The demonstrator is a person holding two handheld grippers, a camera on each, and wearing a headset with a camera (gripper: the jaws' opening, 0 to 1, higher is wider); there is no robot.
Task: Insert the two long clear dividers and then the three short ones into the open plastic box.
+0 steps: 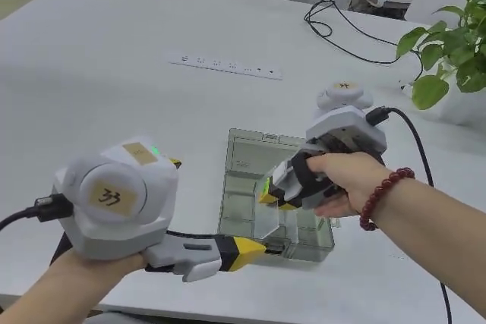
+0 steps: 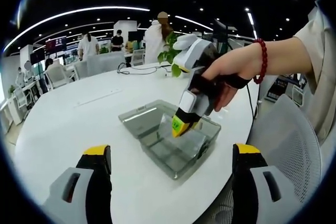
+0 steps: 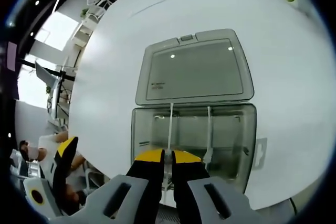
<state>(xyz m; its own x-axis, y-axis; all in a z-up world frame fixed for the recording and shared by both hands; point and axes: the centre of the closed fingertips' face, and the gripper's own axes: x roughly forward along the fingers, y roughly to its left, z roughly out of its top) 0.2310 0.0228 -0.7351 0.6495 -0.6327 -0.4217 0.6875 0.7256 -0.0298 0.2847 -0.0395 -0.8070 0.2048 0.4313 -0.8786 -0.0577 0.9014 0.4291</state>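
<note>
The open plastic box (image 1: 241, 210) sits on the white table (image 1: 114, 73) near the person's edge, with its lid (image 3: 194, 69) laid flat behind the tray on the far side. The right gripper (image 1: 272, 196) is over the tray, tips pointing down into it, and its jaws are pinched together on a thin clear divider (image 3: 170, 124). The right gripper view shows that divider edge-on, running from the tray's back wall straight into the closed tips. Whether it is a long or a short piece I cannot tell. In the left gripper view the same divider (image 2: 166, 125) shows as a pale clear sheet just beside the yellow tips, low inside the box (image 2: 173, 169). A second divider (image 3: 209, 129) stands upright in the tray, to the right of the held one and apart from it. The left gripper (image 2: 171, 150) is off the near-left corner of the box, aimed at it, with its jaws spread wide and nothing between them (in the head view its yellow tip (image 1: 244, 252) lies close to the box's near wall). Further back on the table are a white power strip (image 1: 224, 64), a black cable (image 1: 357, 32) and a green plant (image 1: 452, 51).
</note>
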